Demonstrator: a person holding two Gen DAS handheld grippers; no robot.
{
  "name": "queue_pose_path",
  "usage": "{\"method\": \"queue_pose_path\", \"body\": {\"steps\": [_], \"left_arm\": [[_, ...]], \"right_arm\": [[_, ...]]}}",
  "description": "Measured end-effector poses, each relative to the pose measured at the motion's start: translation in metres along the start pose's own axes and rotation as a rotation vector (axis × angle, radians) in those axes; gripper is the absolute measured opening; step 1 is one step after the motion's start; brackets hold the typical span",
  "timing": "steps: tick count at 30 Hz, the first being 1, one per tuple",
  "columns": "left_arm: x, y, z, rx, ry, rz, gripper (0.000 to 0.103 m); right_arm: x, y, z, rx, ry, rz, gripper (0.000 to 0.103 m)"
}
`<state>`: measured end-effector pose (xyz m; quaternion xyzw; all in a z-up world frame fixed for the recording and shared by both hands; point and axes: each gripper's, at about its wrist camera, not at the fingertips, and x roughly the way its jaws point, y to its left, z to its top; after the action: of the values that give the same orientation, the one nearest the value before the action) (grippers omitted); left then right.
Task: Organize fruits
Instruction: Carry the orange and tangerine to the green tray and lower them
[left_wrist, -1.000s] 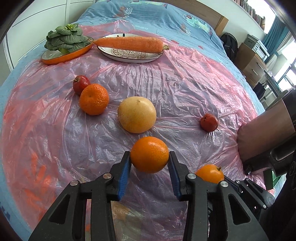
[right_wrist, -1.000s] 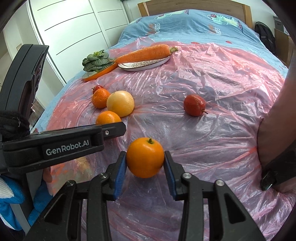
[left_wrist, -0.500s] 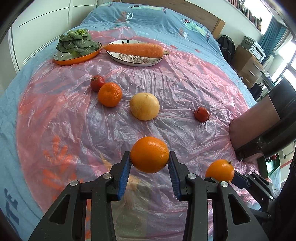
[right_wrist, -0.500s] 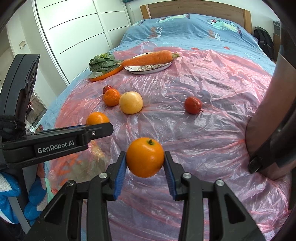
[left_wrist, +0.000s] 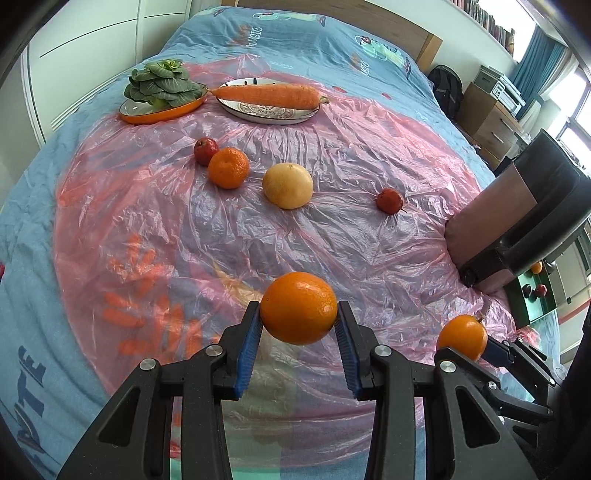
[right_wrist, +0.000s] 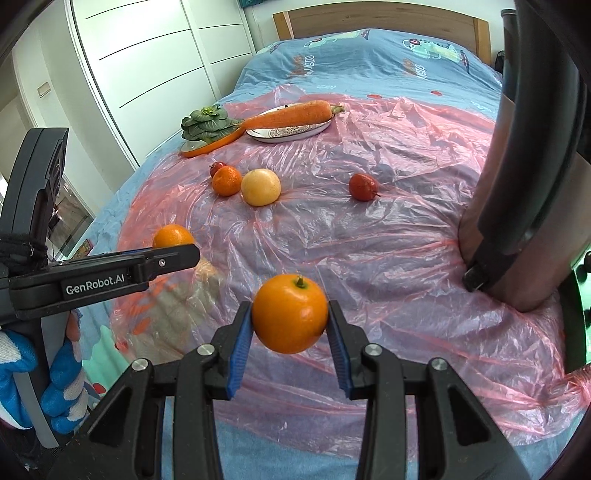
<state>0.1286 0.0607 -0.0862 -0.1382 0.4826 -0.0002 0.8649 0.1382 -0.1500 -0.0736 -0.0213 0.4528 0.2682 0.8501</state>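
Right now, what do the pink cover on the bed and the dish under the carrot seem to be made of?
Pink cover: thin plastic film, probably; translucent, glossy, finely wrinkled, the blue bedding showing through.
Dish: glazed ceramic, by its look; smooth, shiny white rim and printed pattern, though melamine is possible.

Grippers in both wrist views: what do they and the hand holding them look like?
Both the left gripper and the right gripper are black plastic with silver screws and ribbed blue pads. The left one's side reads "GenRobot.AI" in white. The hand holding it wears a blue-and-white glove.
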Motion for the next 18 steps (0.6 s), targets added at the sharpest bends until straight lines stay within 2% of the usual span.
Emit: {"method": "queue_pose_path", "body": {"steps": [9,18], "left_arm": [[-0.007,-0.017,-0.023,0.052,0.025,0.004,0.035],[-0.009,-0.054,-0.043,0.139,0.054,-0.016,0.035]], "right_arm": [[-0.021,-0.020,-0.024,0.040,0.008,-0.038,0.062],[-0.044,-0.050,-0.044,0.087,0.004,-0.083,0.062]]}}
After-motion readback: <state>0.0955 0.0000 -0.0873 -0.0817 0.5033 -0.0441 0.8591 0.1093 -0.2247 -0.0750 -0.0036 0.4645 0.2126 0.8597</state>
